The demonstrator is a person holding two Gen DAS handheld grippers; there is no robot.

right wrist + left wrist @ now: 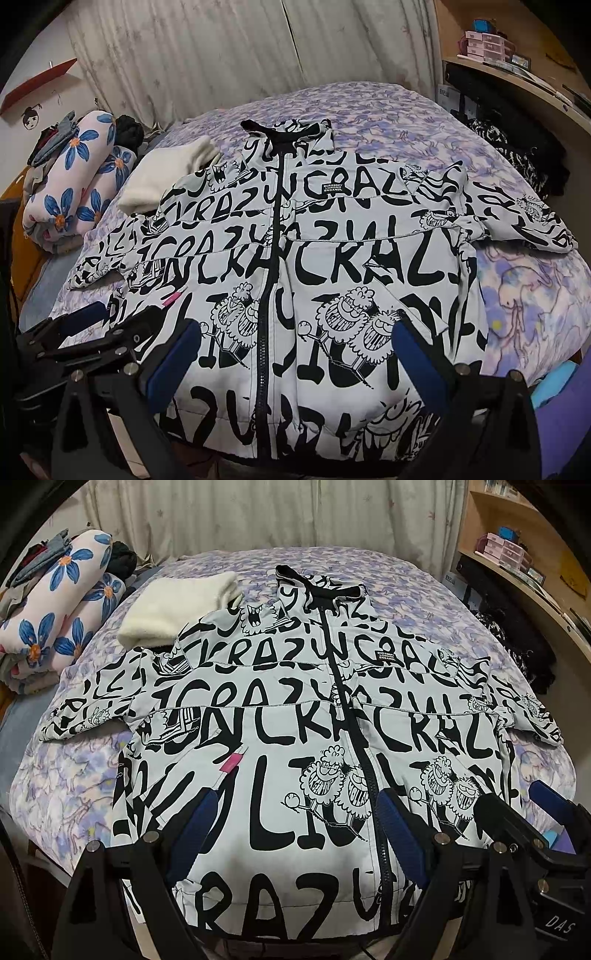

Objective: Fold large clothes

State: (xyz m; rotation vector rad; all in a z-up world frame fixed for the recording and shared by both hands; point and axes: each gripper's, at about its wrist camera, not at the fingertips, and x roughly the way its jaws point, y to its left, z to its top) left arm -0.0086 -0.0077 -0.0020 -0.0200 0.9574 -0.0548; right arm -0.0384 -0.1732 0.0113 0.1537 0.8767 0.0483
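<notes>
A: What is the biggest thing in front of the grippers?

B: The bed [74,786] with the purple flowered cover. It fills the space ahead of both tools, up to the curtain [258,513] at the far side.

A: And the garment to fold?

B: The jacket [295,709] lies on the bed, spread flat with its front up. It is white with black letters and cartoon figures. The zipper [341,686] is closed and runs away from the tools toward the collar at the far end. Both sleeves are stretched out to the sides, one beyond the left tool, one beyond the right. The hem is nearest, just under the fingers.

A: So how much is done?

B: I judge almost nothing of the folding itself. The jacket is laid out and smoothed, but no sleeve is turned in and the body is not doubled. All the folds are still left.

A: What else is there?

B: Far and to the left, a folded cream garment [177,609] touches the jacket's shoulder, and beyond it lies a rolled quilt with blue flowers [70,602].

A: And the tools?

B: The left gripper [295,830] hangs over the hem with its fingers wide apart, holding nothing. The right gripper [295,358] is the same, fingers spread, cloth only below them, not between them.
</notes>
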